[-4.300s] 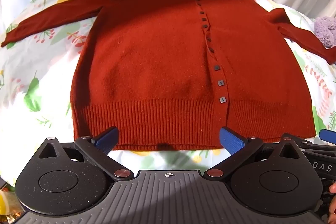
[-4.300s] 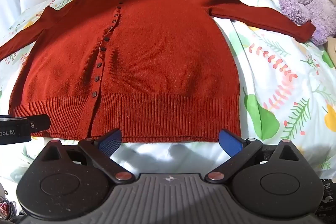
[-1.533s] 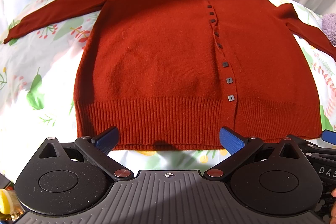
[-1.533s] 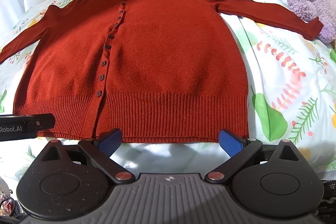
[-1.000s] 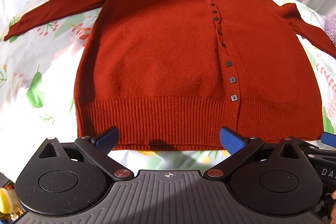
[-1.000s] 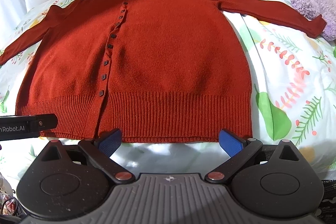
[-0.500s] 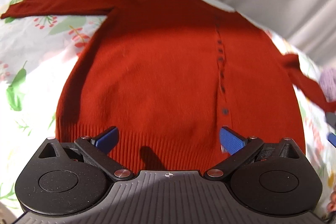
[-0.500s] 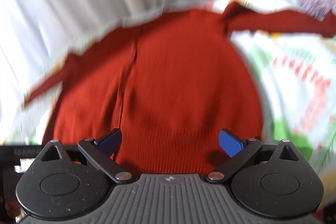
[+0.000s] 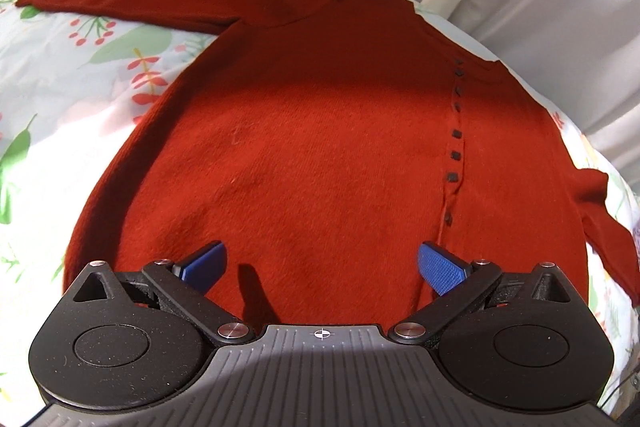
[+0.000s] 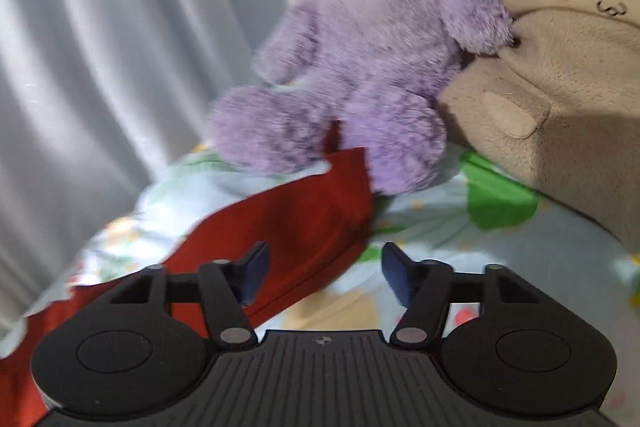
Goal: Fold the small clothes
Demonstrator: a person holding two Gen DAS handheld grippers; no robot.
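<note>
Since the earlier frames, the right gripper [image 10: 324,273] has been swung to the right sleeve [image 10: 304,219], jaws just narrowed to about half width, the cuff edge between them, not yet pinched. One bed cover [image 9: 80,95] is seen. One red cardigan [image 9: 320,155] is spread flat on it, unfolded; every fold is judged still to be done. Two plush toys sit at 12 to 2 o'clock: beige toy [image 10: 560,67], purple bear [image 10: 360,59]. The left gripper [image 9: 320,267] is held wide, empty, over the hem.
</note>
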